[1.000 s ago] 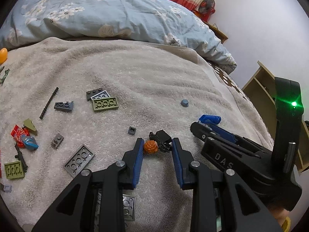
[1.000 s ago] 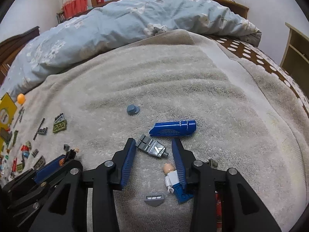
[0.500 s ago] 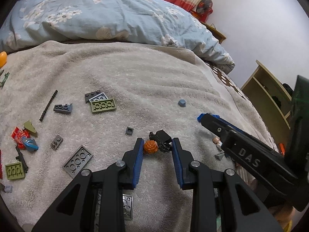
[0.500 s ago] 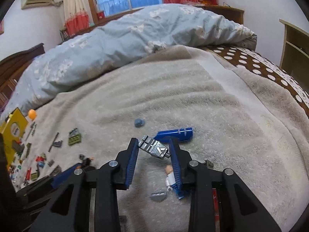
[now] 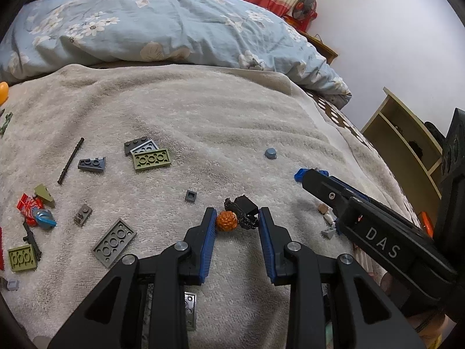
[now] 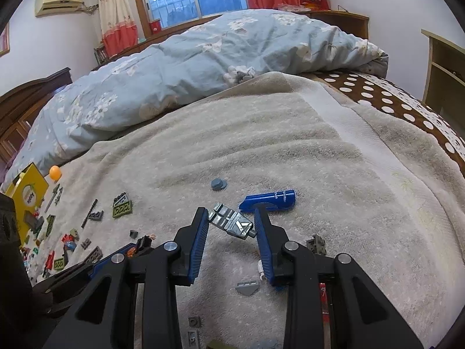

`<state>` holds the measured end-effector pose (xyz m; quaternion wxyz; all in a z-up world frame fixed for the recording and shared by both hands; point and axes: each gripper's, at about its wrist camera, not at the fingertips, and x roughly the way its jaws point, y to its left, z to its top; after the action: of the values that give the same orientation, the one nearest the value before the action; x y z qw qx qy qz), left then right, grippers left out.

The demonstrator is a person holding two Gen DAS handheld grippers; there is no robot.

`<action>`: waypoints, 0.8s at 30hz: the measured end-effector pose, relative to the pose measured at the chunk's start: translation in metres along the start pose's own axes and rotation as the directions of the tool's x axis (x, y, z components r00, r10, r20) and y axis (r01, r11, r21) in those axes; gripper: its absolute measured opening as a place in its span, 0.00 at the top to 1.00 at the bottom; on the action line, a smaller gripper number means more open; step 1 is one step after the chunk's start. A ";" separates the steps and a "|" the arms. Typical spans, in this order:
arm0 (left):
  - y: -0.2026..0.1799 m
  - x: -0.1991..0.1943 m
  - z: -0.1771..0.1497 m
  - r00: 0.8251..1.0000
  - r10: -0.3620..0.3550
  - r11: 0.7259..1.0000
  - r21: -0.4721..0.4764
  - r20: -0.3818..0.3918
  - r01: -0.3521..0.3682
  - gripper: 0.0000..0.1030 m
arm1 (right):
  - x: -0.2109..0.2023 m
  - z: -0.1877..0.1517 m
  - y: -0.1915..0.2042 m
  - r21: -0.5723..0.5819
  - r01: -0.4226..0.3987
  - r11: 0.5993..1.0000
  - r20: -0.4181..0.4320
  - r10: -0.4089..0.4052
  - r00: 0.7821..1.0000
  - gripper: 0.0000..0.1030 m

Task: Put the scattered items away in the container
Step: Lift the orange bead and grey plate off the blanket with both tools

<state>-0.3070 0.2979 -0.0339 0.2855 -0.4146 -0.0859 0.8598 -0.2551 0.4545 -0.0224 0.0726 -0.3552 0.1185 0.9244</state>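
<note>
On the beige towel (image 6: 290, 133), your right gripper (image 6: 231, 222) has just been closing and now clamps the grey printed piece (image 6: 232, 224), lifted clear beside the blue curved piece (image 6: 268, 201). Your left gripper (image 5: 237, 221) holds the small figure with the orange head (image 5: 227, 221) between narrow jaws. Far left stands the yellow container (image 6: 27, 195), near scattered grey and green plates.

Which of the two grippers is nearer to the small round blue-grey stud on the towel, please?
Right. The right gripper, shut on a grey printed piece, sits just short of the stud. The left gripper, clamping an orange ball piece, is farther from it.
</note>
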 end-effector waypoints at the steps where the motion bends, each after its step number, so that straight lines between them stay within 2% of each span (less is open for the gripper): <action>1: 0.000 0.000 0.000 1.000 0.000 1.000 -0.001 0.000 0.000 0.72 | 0.000 0.000 0.000 0.000 -0.001 1.000 0.001 0.001 1.000 0.68; 14: 0.000 0.000 0.000 1.000 -0.001 1.000 0.001 0.000 0.001 0.72 | -0.009 0.000 0.001 0.008 -0.022 1.000 0.041 0.021 0.999 0.68; 24: -0.006 -0.006 -0.001 1.000 -0.004 1.000 0.030 0.030 0.003 0.72 | -0.015 0.001 0.002 0.004 -0.044 0.999 0.056 0.044 0.997 0.68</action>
<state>-0.3008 0.2991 -0.0278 0.2920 -0.3971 -0.0779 0.8666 -0.2453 0.4521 -0.0115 0.0564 -0.3261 0.1268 0.9351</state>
